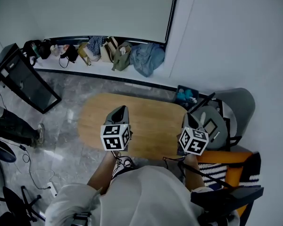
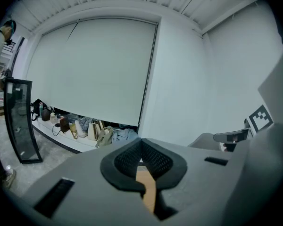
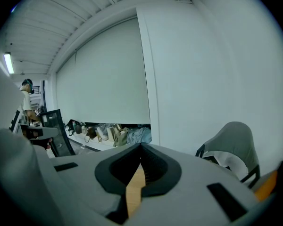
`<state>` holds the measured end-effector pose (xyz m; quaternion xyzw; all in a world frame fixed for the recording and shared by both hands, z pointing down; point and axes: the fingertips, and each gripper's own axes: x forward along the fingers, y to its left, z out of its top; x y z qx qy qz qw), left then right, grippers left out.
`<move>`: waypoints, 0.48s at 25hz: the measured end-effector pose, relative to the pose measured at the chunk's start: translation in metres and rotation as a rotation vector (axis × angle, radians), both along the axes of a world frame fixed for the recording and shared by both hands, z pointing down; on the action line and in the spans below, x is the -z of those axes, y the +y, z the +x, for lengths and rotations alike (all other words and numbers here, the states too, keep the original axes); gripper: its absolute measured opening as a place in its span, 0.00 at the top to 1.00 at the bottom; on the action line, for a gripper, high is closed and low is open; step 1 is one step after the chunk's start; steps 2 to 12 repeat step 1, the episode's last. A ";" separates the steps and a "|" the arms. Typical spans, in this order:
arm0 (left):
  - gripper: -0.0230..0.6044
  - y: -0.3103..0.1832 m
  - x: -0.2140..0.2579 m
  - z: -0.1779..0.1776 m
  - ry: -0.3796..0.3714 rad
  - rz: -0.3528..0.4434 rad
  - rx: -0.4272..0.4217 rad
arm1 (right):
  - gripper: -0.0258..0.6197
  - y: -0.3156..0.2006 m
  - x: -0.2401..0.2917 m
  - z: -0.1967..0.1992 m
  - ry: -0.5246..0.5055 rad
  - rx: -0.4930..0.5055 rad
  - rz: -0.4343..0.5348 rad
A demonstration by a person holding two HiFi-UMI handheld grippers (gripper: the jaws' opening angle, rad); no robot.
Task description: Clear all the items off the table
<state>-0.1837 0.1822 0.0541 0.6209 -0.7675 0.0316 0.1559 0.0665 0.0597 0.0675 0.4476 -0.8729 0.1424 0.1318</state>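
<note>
Looking down, I see the oval light-wood bench (image 1: pixel 151 121) on the grey marbled floor (image 1: pixel 70 126), a grey shell chair (image 1: pixel 236 107) just beside its right end. My left tool (image 1: pixel 120 111) and right tool (image 1: pixel 194 120) hang above its near side, each fully closed and gripping nothing.

Cool, bluish, even light fills the room and casts no hard shadows. The white blind (image 1: pixel 108 11) reads bright and flat, without glare. Left of the blind in the right gripper view, a ceiling strip lamp (image 3: pixel 8 62) glows. Well below the blind, the head view darkens toward its bottom edge. Both gripper views are fisheye, with black corners and the blind's edges bowing. Below it, the left gripper (image 2: pixel 141 149) and right gripper (image 3: pixel 140 159) loom soft and out of focus.
</note>
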 end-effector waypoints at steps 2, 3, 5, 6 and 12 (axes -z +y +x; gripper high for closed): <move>0.95 0.000 0.000 0.000 0.001 -0.001 -0.003 | 0.92 0.000 0.000 0.000 -0.001 -0.004 -0.002; 0.95 0.000 0.000 0.000 0.001 -0.001 -0.003 | 0.92 0.000 0.000 0.000 -0.001 -0.004 -0.002; 0.95 0.000 0.000 0.000 0.001 -0.001 -0.003 | 0.92 0.000 0.000 0.000 -0.001 -0.004 -0.002; 0.95 0.000 0.000 0.000 0.001 -0.001 -0.003 | 0.92 0.000 0.000 0.000 -0.001 -0.004 -0.002; 0.95 0.000 0.000 0.000 0.001 -0.001 -0.003 | 0.92 0.000 0.000 0.000 -0.001 -0.004 -0.002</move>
